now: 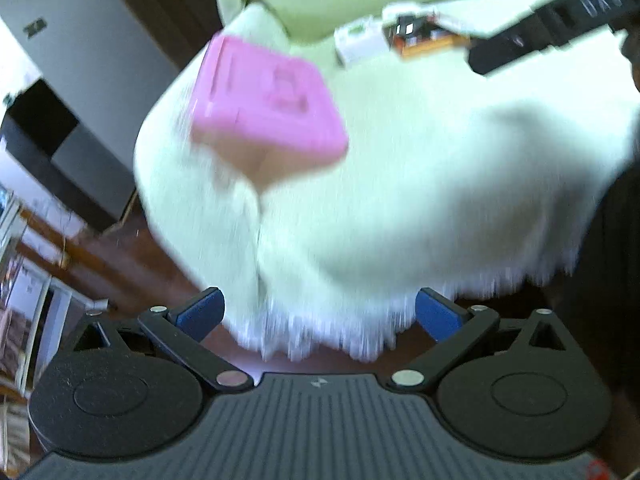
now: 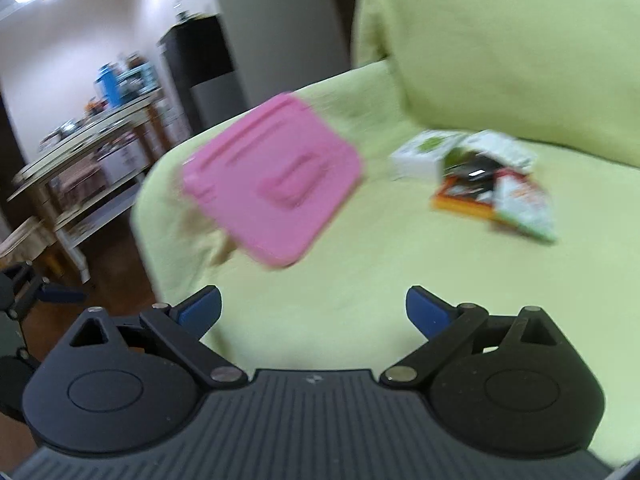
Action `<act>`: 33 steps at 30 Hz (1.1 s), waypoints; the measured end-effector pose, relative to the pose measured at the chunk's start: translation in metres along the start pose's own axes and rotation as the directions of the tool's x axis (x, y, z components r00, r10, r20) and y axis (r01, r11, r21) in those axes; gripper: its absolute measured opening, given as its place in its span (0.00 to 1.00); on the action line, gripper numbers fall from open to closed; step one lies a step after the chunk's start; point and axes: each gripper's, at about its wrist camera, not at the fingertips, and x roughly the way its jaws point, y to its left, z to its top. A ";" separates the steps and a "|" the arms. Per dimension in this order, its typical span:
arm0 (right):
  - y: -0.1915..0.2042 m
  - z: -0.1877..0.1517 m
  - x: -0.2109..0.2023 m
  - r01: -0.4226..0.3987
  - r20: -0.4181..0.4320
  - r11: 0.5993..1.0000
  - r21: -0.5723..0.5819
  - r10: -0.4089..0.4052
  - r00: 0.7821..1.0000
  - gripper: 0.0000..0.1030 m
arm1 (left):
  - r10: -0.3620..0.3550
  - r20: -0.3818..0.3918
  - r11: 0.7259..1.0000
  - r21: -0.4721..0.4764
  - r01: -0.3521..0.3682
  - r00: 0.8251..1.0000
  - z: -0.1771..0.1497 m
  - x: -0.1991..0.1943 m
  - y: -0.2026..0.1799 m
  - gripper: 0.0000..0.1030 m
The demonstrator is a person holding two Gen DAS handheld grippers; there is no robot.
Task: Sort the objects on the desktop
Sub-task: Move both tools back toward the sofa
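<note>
Only the mirrored letters "DAB" show on a black strap [image 1: 560, 12]; the rest is too blurred.

The pink box [image 2: 276, 180] looks like smooth matt plastic. It sits on a sofa [image 2: 360, 300] covered in soft yellow-green cloth with a frayed fringe. The cartons [image 2: 492, 184] beyond look like glossy printed card. Both grippers are matt black plastic with small shiny metal pins. The floor [image 1: 132, 264] is polished dark wood.

The left gripper [image 1: 318, 314] has its jaws wide apart and holds nothing. At 11 o'clock a blurred pink box [image 1: 266, 100] lies on the pale cover [image 1: 440, 184]. Small cartons [image 1: 400, 38] sit at 1 o'clock.
</note>
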 end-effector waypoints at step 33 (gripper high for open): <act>-0.133 0.078 0.078 0.327 0.159 0.943 -0.056 -0.315 0.936 0.95 | -0.114 0.270 0.969 -0.180 0.167 0.956 0.250 0.220 -0.011 0.99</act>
